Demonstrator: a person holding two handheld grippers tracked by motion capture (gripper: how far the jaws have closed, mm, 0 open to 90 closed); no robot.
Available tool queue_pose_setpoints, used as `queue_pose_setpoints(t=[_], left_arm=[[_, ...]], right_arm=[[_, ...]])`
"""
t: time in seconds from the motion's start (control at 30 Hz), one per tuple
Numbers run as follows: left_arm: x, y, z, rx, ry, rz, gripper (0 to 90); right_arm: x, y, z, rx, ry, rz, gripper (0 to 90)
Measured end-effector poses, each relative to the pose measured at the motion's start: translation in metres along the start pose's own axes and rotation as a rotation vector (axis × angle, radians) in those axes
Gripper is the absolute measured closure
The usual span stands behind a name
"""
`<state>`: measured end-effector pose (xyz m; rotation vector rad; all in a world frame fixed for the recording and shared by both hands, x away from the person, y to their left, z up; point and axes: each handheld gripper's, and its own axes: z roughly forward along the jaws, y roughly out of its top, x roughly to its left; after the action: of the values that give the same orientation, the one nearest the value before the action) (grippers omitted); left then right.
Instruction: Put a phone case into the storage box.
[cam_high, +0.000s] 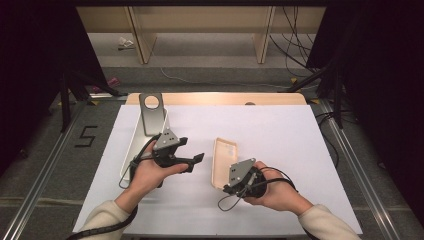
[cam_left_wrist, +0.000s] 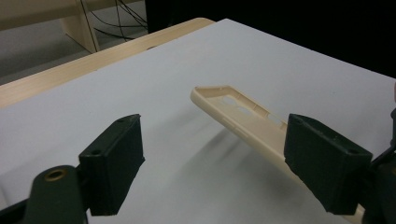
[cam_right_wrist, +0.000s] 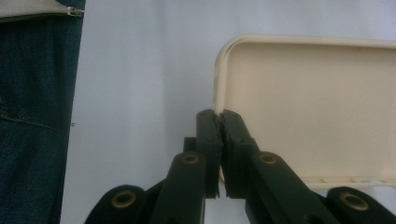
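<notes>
Phone case (cam_high: 226, 161): cream shell, hollow side showing, pinched by its rim wall in the right gripper and tilted, near edge lifted, far end low toward the white sheet; whether that end touches cannot be told.
Right gripper (cam_high: 226, 190): jaws pressed together on the thin rim near one corner of the case, seen close in the right gripper view (cam_right_wrist: 219, 122); a small bite on a narrow wall.
Left gripper (cam_high: 196, 162): jaws spread, nothing between the pads, held off the case's left side; the left gripper view looks along the case (cam_left_wrist: 243, 116) with the right-hand pad (cam_left_wrist: 327, 161) in front of its near end, apparently not touching.
Risk, slip: the rim grip is shallow, so a twist or a nudge from the left gripper could likely pull the wall out of the pads and drop the case.
Risk, flex: thin plastic may bend or spring if the left jaws close on it at an angle.
Risk, collision: the two grippers sit near each other; a fast approach could knock the held corner.
Case interior: empty, only cut-outs along one wall (cam_right_wrist: 355, 179).
White tray (cam_high: 131, 145): long, at the table's left, behind the left hand (cam_high: 147, 175); a grey metal plate with a round hole (cam_high: 152, 114) leans on its far end; other contents hidden.
White sheet (cam_high: 280, 135): covers the wooden table (cam_high: 220, 98).
</notes>
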<state>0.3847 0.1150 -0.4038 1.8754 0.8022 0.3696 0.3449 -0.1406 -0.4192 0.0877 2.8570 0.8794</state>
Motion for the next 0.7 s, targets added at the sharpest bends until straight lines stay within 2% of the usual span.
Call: queue_pose_setpoints(t=[0.33,0.7], left_arm=[[-0.004,0.016,0.020,0.026,-0.021,-0.004,22.2],[-0.003,0.021,0.053,0.132,-0.022,-0.045,29.8]], right_arm=[[0.002,0.001,-0.002,-0.003,0.003,-0.004,87.4],[0.003,0.004,-0.001,-0.010,0.001,-0.013,87.4]])
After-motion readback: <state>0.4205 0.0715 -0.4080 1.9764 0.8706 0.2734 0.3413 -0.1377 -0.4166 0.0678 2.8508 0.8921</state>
